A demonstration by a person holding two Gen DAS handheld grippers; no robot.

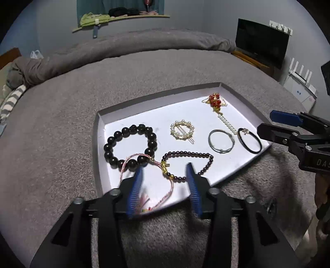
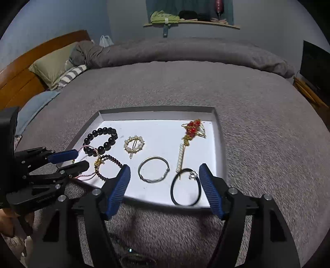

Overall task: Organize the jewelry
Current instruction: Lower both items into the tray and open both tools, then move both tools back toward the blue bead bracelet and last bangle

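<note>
A white tray (image 1: 185, 111) (image 2: 156, 127) lies on the grey bed. In it are a big black bead bracelet (image 1: 130, 145) (image 2: 101, 142), a pink cord bracelet (image 1: 165, 193), a dark small-bead bracelet (image 1: 193, 160) (image 2: 107, 167), a pearl ring clip (image 1: 182, 131) (image 2: 134, 145), a silver bangle (image 1: 221, 140) (image 2: 153, 169), a red and pearl hairpin (image 1: 218, 107) (image 2: 191, 132) and a black hair tie (image 1: 249, 143) (image 2: 185, 187). My left gripper (image 1: 165, 171) (image 2: 82, 158) is open over the pink cord. My right gripper (image 2: 165, 171) (image 1: 266, 121) is open at the tray's near edge.
A grey blanket (image 2: 257, 134) covers the bed. Pillows (image 2: 51, 66) and a wooden headboard (image 2: 20, 76) are far left. A dark screen (image 1: 262, 43) stands on a cabinet to the right. A shelf with clothes (image 2: 185, 18) is on the back wall.
</note>
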